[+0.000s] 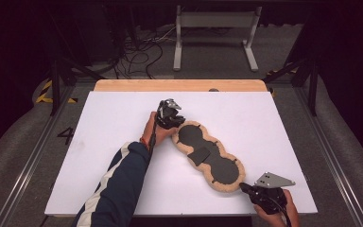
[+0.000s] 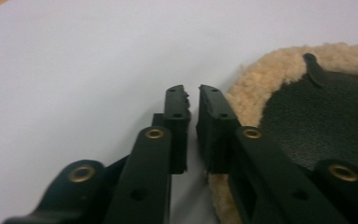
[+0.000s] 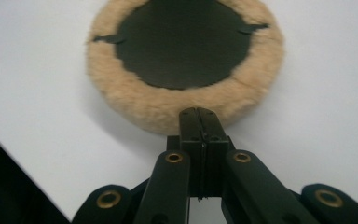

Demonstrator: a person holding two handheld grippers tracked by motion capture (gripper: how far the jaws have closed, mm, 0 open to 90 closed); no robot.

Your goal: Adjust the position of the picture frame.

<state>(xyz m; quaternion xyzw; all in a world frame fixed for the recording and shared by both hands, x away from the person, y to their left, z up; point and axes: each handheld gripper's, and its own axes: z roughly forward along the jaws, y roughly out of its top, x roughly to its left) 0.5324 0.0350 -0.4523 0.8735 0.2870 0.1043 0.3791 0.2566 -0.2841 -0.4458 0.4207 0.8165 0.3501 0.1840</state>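
Observation:
A long tan fleece-rimmed pad point(image 1: 216, 164) with a black inner face lies at an angle on the white table point(image 1: 118, 123); a loose black patch point(image 1: 199, 155) rests on its middle. My left gripper point(image 1: 176, 126) sits at the pad's far-left end. In the left gripper view its jaws point(image 2: 192, 91) stand shut but for a thin slit, with nothing between them, and the fleece rim point(image 2: 251, 88) runs along the right jaw. My right gripper point(image 1: 242, 187) is at the pad's near-right end. Its jaws point(image 3: 199, 112) are shut flat together, tips against the fleece rim point(image 3: 168, 114).
A wooden strip point(image 1: 179, 85) borders the table's far edge. Beyond it on the floor stand a grey metal frame point(image 1: 215, 21) and a tangle of cables point(image 1: 137, 52). A person's striped dark sleeve point(image 1: 118, 184) crosses the near-left part of the table.

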